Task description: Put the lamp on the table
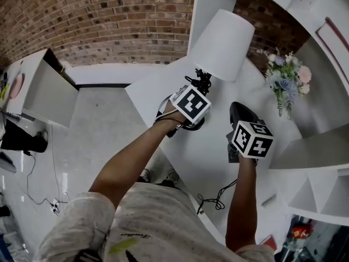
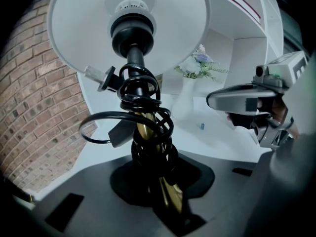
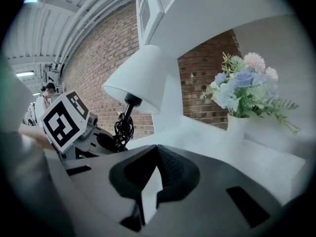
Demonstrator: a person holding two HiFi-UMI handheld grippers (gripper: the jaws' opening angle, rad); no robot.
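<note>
The person's light shirt (image 1: pixel 158 222) fills the bottom of the head view, and both bare forearms reach out from it over a white surface (image 1: pixel 212 157).

The left hand-held gripper (image 1: pixel 200 85) is clamped on the lamp (image 1: pixel 222 42). In the left gripper view its jaws pinch the brass stem (image 2: pixel 143 127) low down, right where the black cord (image 2: pixel 148 102) is wound round it in a bunch of loops. The plug (image 2: pixel 104 78) sticks out to the side just under the white shade (image 2: pixel 89 28). So the lamp is in that hand-held gripper, leaning at a tilt over the far part of the surface. Its base is hidden, so there's no telling whether it touches down.

The right hand-held gripper (image 1: pixel 238 106) sits just beside it, over the surface. In the right gripper view its jaw tips meet with only a thin sliver of white behind them, and it holds nothing.

A white vase (image 3: pixel 236 130) of pastel flowers (image 3: pixel 247 83) stands on the surface off to the right, well apart from the lamp. A brick wall (image 1: pixel 109 21) runs behind, and a loose black cable (image 1: pixel 218 198) hangs at the surface's near edge.
</note>
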